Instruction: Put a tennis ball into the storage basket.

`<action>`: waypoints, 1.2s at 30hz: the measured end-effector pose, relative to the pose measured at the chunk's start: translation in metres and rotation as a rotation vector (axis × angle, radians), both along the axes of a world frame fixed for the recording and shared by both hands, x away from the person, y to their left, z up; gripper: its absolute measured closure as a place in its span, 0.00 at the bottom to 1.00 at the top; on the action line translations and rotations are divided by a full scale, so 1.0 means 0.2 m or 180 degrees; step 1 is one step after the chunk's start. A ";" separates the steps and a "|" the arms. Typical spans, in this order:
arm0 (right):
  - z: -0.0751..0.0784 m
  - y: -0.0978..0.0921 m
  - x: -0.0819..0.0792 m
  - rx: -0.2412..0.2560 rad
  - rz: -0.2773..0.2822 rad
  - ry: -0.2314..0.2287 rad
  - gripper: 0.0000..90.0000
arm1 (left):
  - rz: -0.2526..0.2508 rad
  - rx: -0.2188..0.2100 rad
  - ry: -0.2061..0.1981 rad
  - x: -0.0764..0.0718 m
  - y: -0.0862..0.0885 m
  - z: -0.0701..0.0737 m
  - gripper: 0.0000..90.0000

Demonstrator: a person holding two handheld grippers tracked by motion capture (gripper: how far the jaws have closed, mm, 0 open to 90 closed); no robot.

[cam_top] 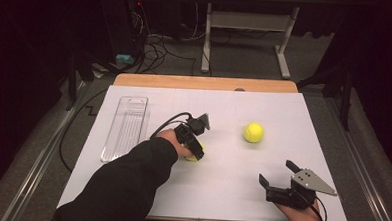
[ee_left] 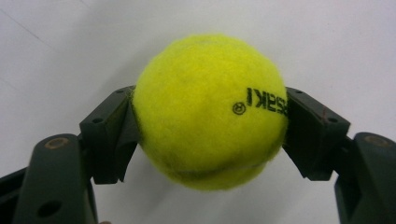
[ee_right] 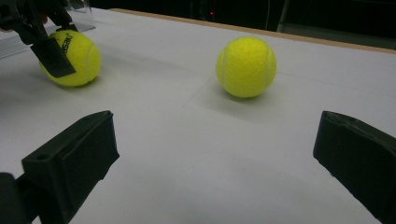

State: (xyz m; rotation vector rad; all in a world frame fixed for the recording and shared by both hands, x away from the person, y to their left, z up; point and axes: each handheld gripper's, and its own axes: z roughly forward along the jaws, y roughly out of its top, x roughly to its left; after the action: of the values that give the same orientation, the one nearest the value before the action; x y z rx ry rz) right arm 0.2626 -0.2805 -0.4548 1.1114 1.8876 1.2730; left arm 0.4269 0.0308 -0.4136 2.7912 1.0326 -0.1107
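A yellow tennis ball [ee_left: 210, 109] rests on the white sheet [cam_top: 220, 191], and my left gripper [cam_top: 196, 151] is shut on it, one black pad [ee_left: 310, 135] pressing each side. In the high view that ball [cam_top: 194, 157] is mostly hidden under the gripper near the table's middle. The right gripper view shows this same ball [ee_right: 77, 58] at far left. A second tennis ball [cam_top: 253, 132] lies free to the right, ahead of my right gripper [cam_top: 277, 173]. That gripper stands open near the front edge with nothing between its jaws, the free ball [ee_right: 246, 66] some way beyond them.
A clear plastic tray [cam_top: 125, 127] lies lengthwise at the left of the sheet. The wooden table edge [cam_top: 205, 83] shows at the back. A person's dark sleeve [cam_top: 126, 182] reaches in from the bottom left.
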 end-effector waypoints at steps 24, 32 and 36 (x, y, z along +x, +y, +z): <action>0.00 0.00 0.00 -0.0002 -0.0017 0.0006 0.00 | -0.0026 -0.0022 -0.0054 -0.11 0.13 0.17 0.30; 0.00 0.00 0.00 0.0001 -0.0023 0.0005 0.00 | 0.0004 -0.0003 -0.0075 -0.16 0.22 0.25 0.30; 0.00 0.00 0.00 0.0002 -0.0022 0.0009 0.00 | 0.0039 0.0009 -0.0113 -0.18 0.26 0.28 0.30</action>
State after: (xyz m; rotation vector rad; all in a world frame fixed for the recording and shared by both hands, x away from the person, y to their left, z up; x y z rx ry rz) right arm 0.2621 -0.2805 -0.4550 1.1197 1.8838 1.2691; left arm 0.3914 0.0829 -0.3583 2.7785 1.0423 -0.0582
